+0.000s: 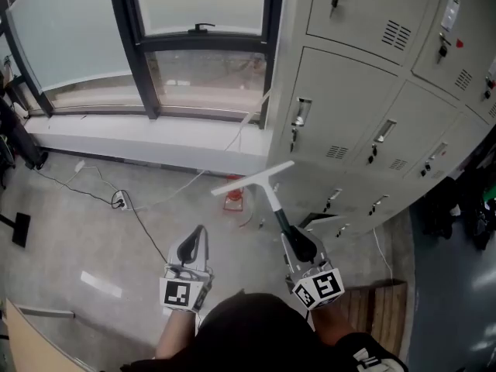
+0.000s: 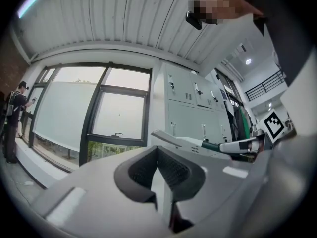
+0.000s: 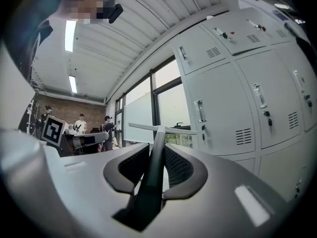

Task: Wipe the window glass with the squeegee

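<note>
A squeegee (image 1: 260, 183) with a white blade bar and dark green handle sticks up and away from my right gripper (image 1: 301, 248), which is shut on the handle. In the right gripper view the handle (image 3: 152, 172) runs between the jaws and the blade (image 3: 161, 128) shows crosswise ahead. My left gripper (image 1: 191, 246) hangs beside it, shut with nothing between its fingers (image 2: 171, 172). The window glass (image 1: 205, 76) in its dark frame lies ahead, well beyond the blade. In the left gripper view the squeegee (image 2: 198, 145) passes at the right.
Grey lockers (image 1: 387, 91) stand right of the window. A white sill ledge (image 1: 147, 142) runs under the glass. Cables and a power strip (image 1: 120, 201) lie on the floor, with a small red object (image 1: 234, 196) nearby. A wooden pallet (image 1: 376, 304) lies at my right.
</note>
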A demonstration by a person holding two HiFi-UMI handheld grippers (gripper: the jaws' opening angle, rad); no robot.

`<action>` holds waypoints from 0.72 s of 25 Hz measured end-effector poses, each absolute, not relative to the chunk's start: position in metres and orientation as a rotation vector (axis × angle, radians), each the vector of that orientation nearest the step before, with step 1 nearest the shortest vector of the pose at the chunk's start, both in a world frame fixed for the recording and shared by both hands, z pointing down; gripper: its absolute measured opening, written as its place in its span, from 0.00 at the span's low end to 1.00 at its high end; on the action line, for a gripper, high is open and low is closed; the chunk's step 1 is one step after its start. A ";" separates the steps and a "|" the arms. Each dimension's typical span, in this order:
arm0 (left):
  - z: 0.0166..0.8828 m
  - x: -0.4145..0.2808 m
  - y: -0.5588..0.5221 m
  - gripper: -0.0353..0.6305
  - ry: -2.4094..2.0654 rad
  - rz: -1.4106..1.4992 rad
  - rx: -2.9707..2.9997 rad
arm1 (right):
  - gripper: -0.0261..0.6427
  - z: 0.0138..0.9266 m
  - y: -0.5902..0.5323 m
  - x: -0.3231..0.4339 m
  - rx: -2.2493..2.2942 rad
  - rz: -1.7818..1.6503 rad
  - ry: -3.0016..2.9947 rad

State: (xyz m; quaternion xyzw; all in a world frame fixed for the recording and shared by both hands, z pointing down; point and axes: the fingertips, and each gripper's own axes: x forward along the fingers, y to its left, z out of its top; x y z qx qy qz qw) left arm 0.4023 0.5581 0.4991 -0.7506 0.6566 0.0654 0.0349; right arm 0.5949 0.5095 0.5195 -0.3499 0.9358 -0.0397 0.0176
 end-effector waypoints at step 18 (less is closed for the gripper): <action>0.527 0.245 0.607 0.05 2.423 0.262 -1.948 | 0.18 0.540 0.488 0.430 -0.710 -0.206 3.066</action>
